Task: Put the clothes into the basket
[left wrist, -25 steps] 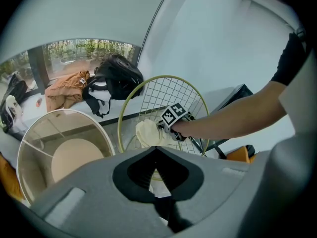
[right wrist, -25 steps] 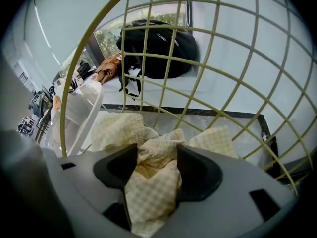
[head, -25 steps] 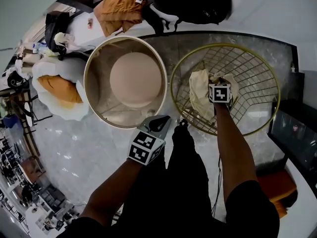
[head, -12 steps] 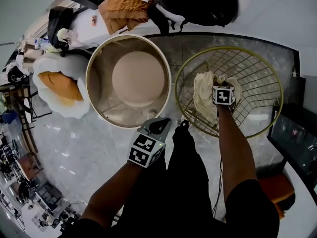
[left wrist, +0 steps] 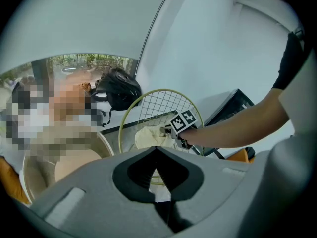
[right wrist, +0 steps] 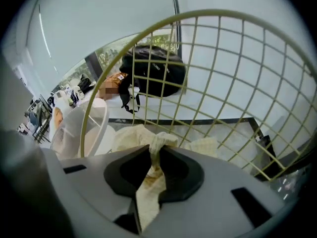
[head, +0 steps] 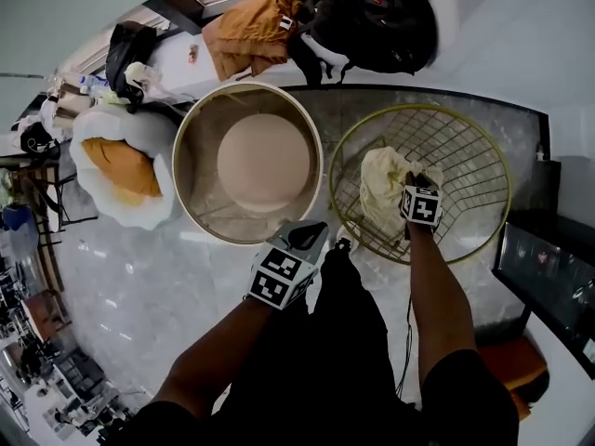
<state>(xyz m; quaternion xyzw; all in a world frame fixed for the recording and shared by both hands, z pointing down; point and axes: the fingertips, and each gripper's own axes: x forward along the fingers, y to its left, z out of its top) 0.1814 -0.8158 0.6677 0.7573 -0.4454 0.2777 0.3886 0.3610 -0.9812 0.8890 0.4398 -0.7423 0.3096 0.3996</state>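
A cream cloth (head: 379, 186) lies in the gold wire basket (head: 420, 110) at right. My right gripper (head: 416, 184) reaches down into that basket, its jaws closing with a fold of the cream cloth (right wrist: 148, 182) pinched between them; the cloth's bunched top (right wrist: 161, 140) stands up at the right gripper's (right wrist: 154, 155) tips. My left gripper (head: 311, 233) hangs near the round white tub's (head: 186, 128) front rim, shut with nothing in it. In the left gripper view, the left gripper (left wrist: 157, 157) faces the wire basket (left wrist: 163, 95) and the cloth (left wrist: 147, 138).
A brown garment (head: 251, 31) and a black backpack (head: 376, 7) lie on the ledge behind. A white cushion bearing an orange cloth (head: 116, 165) sits left of the tub. A dark cabinet (head: 548, 268) stands at right. The floor is pale marble.
My right gripper has closed on the cream cloth and lifted a little, bunching the cloth upward. The left gripper has risen slightly.
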